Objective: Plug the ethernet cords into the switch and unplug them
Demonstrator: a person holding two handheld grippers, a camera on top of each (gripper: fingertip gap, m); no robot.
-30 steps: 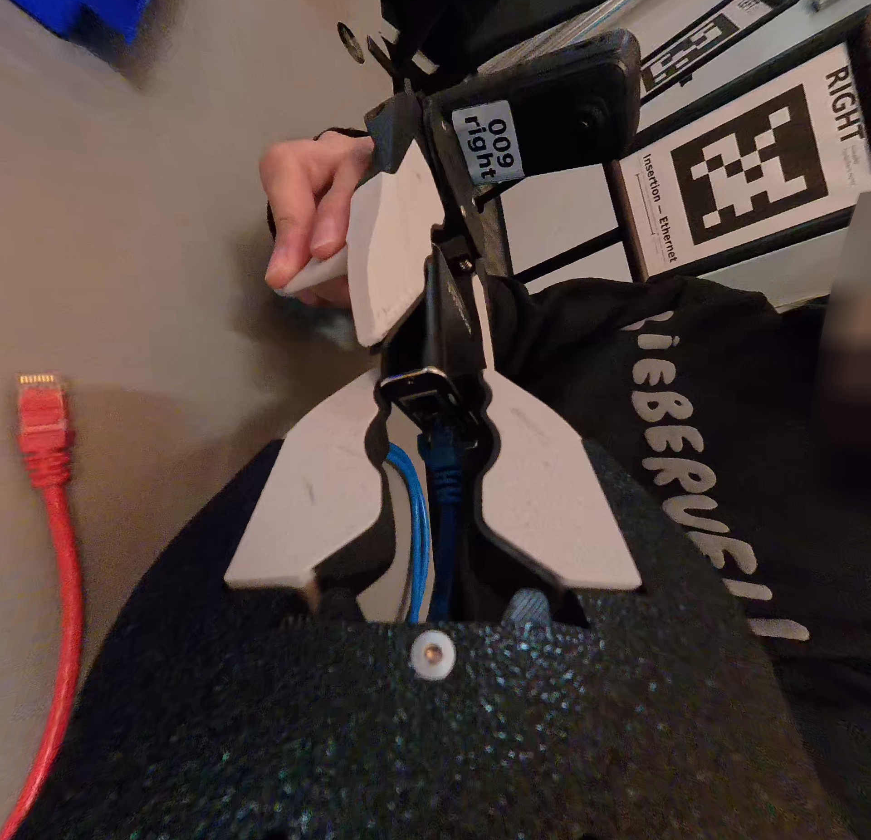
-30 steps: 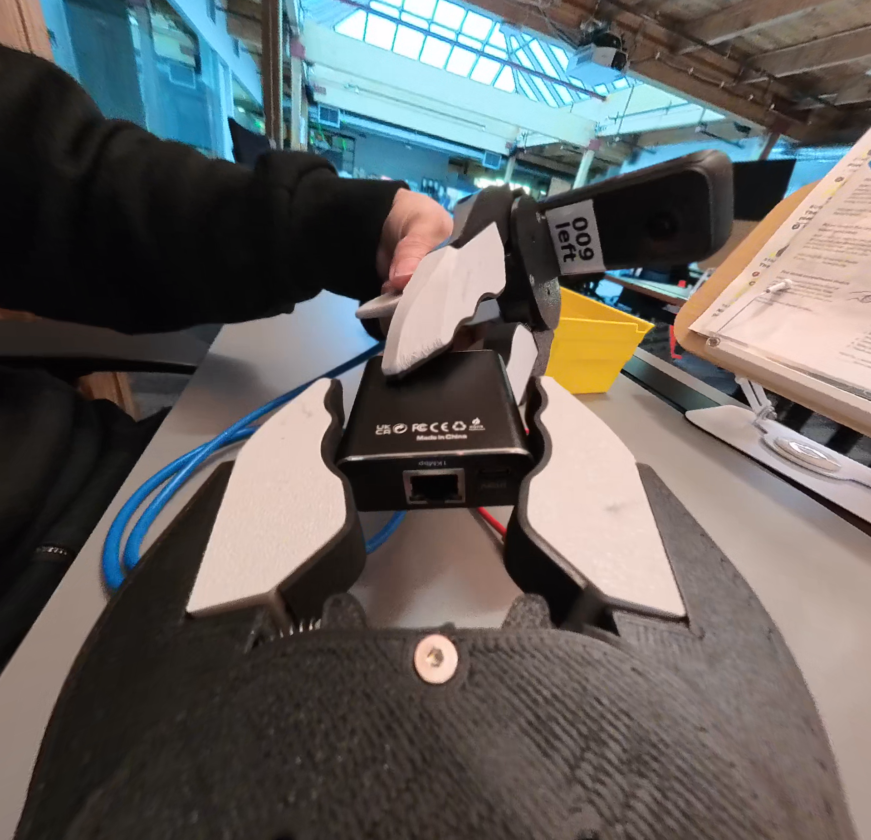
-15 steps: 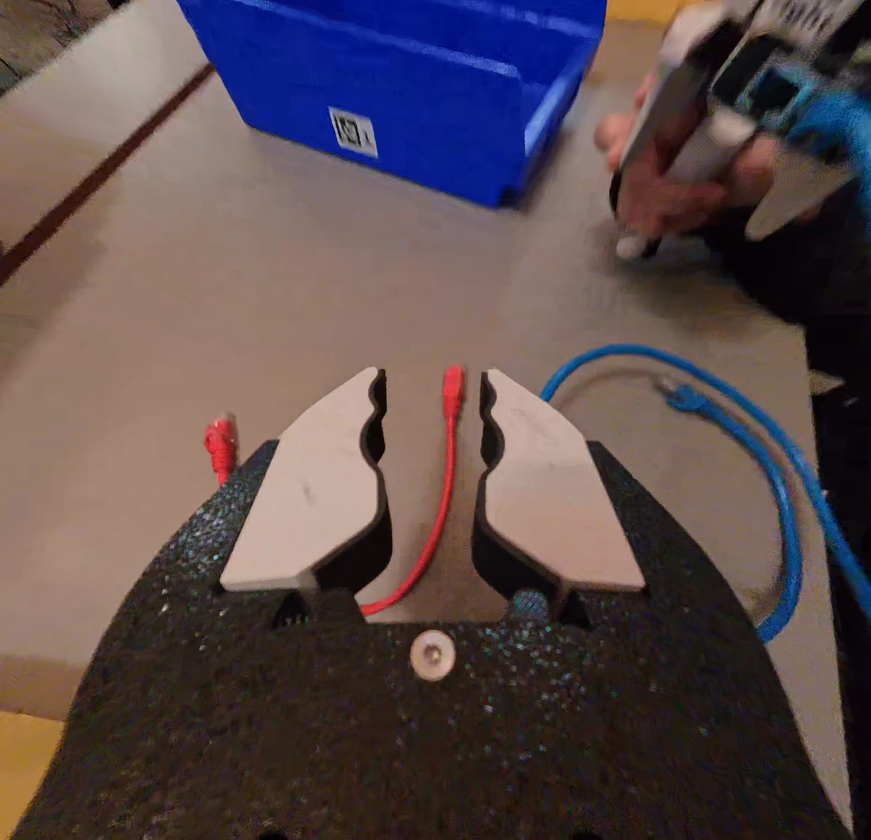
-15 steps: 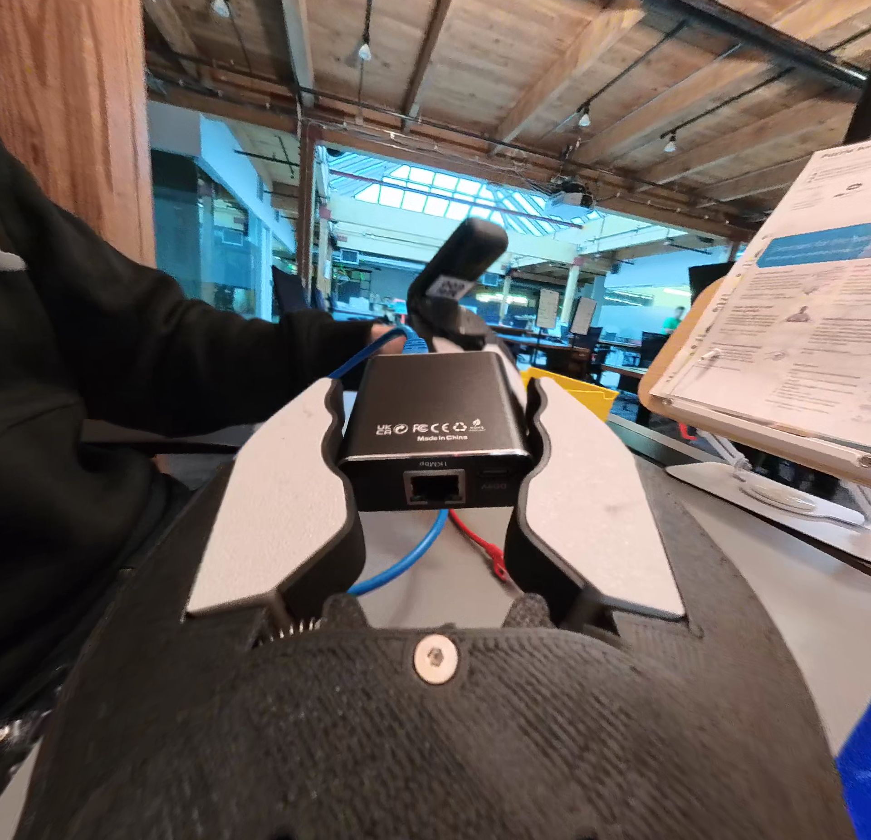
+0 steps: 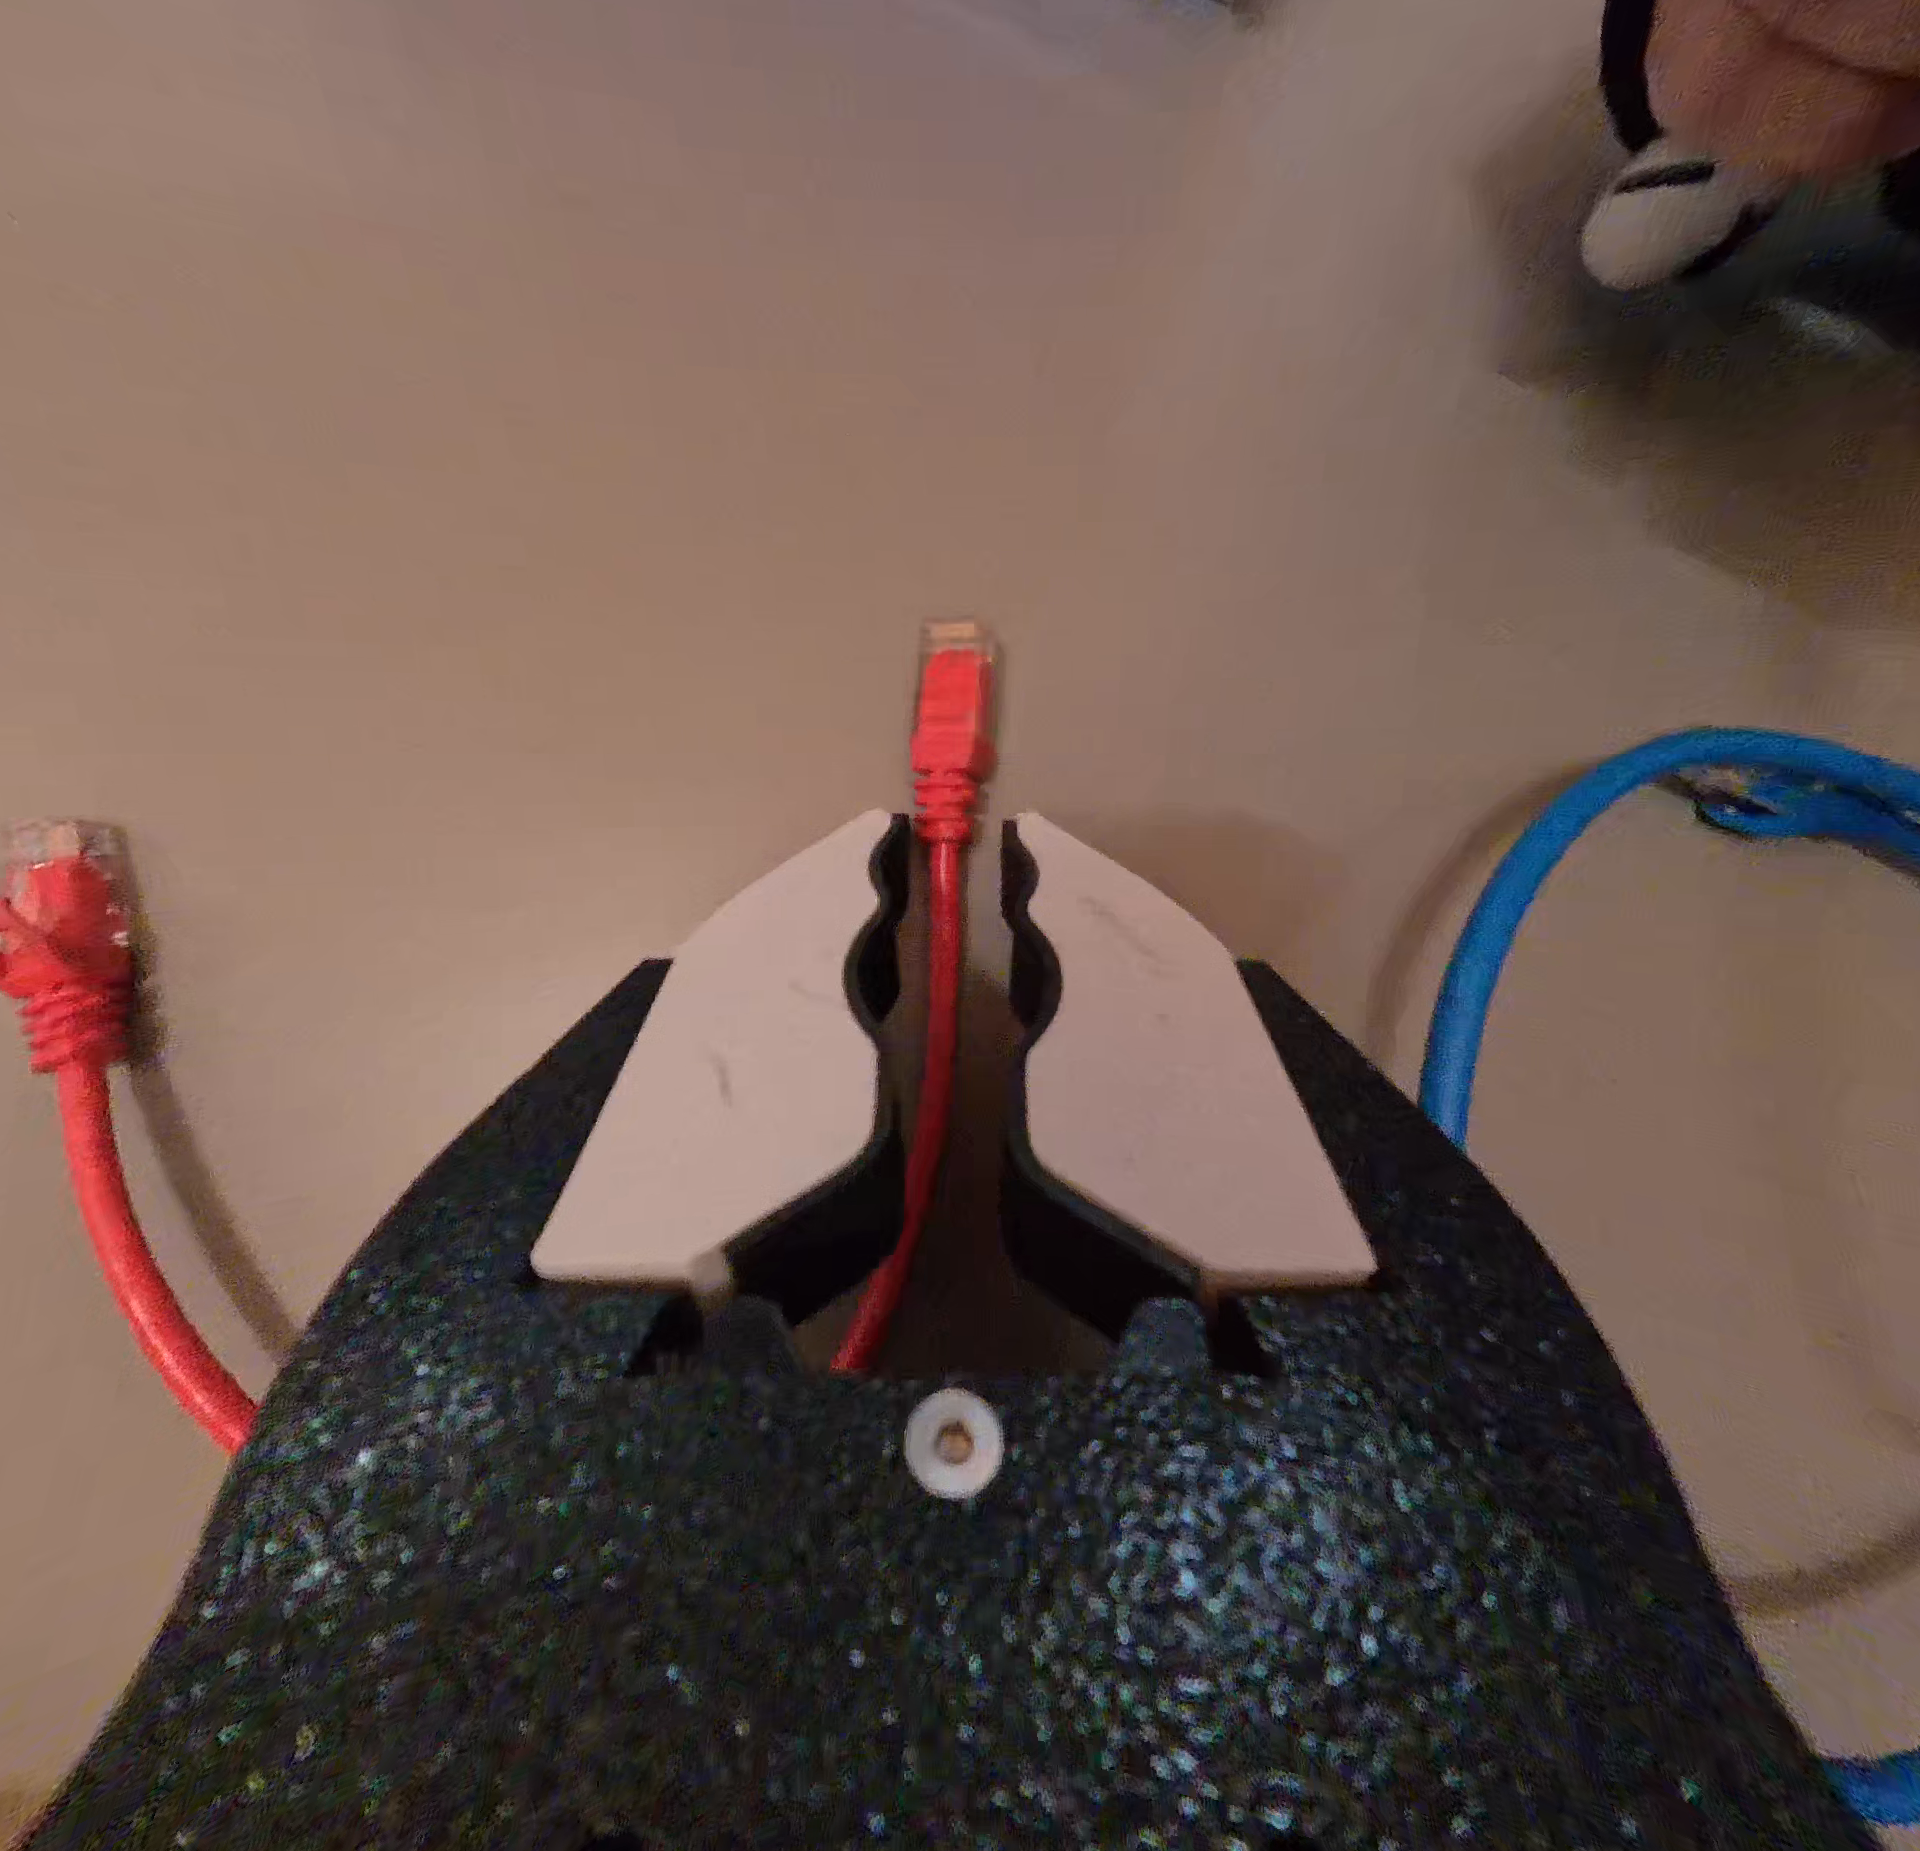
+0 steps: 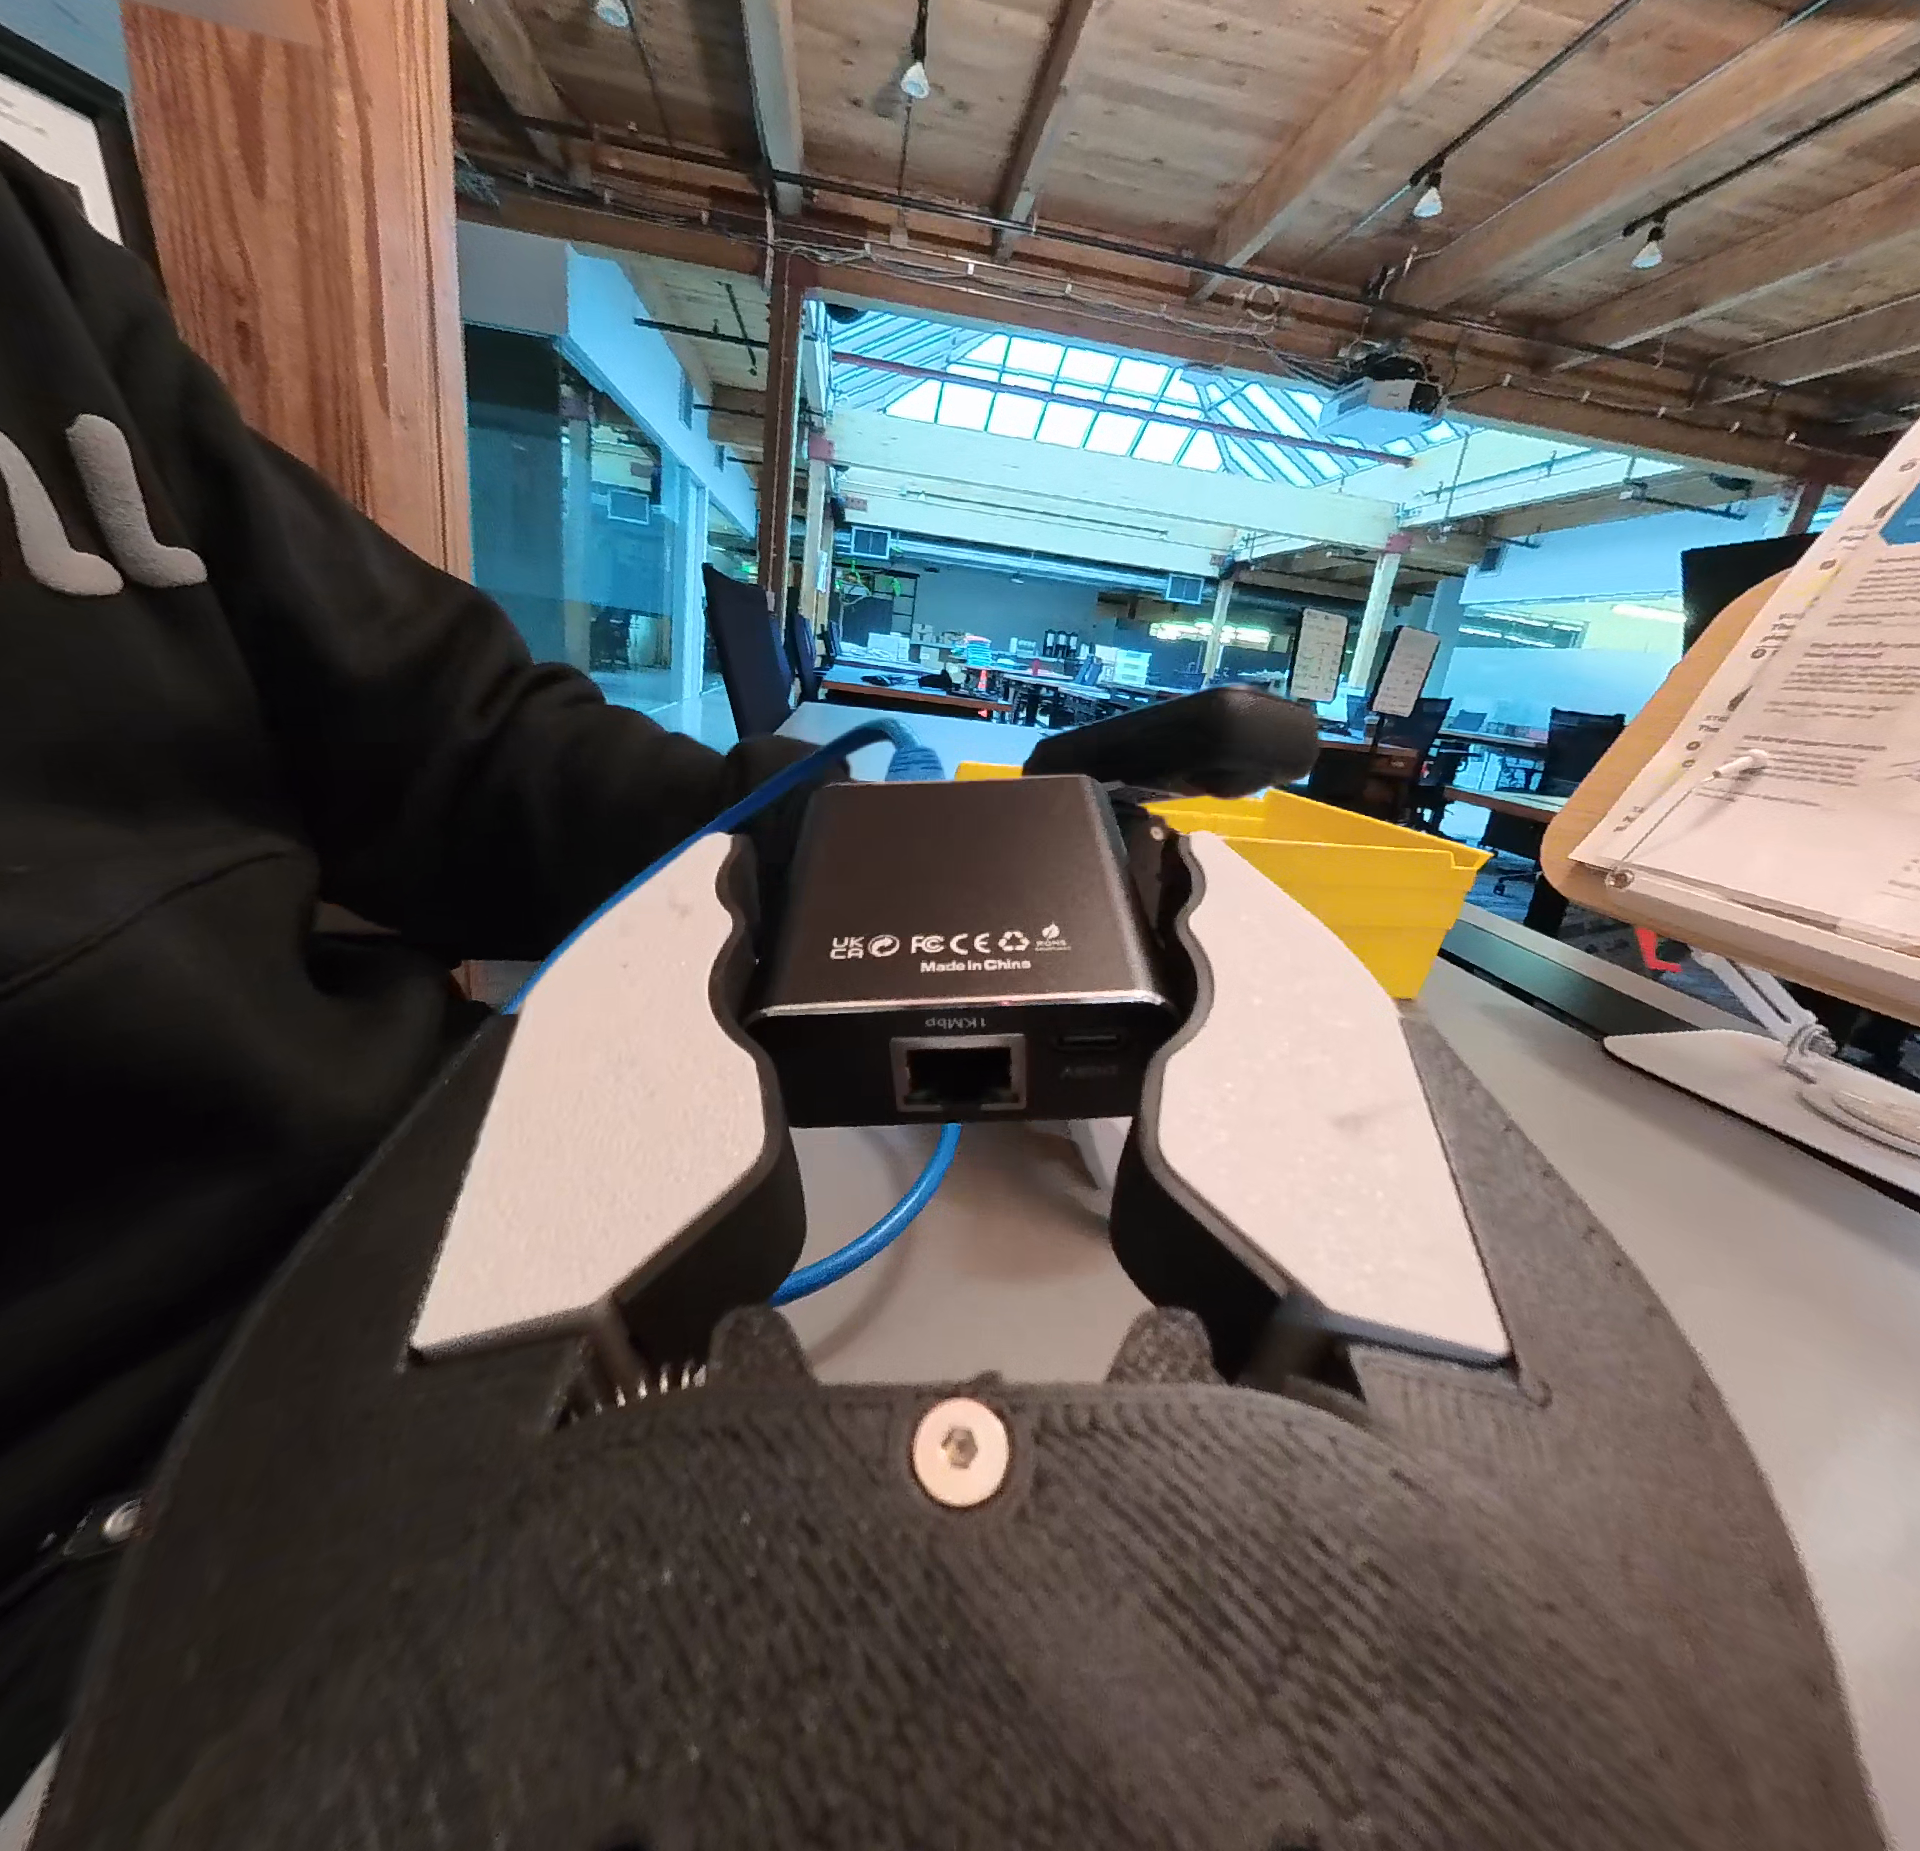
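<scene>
The left gripper (image 5: 951,835) has dropped closer over the red cord (image 5: 940,980), whose plug (image 5: 954,705) now pokes past its narrowed, not yet clenched fingers (image 5: 748,1053) on the worktop (image 5: 520,399). The right gripper (image 6: 961,871) grasps the black switch (image 6: 961,928) above the worktop.

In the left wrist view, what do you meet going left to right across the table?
Loose red plug → red cord running between the left gripper fingers → blue cable.
</scene>
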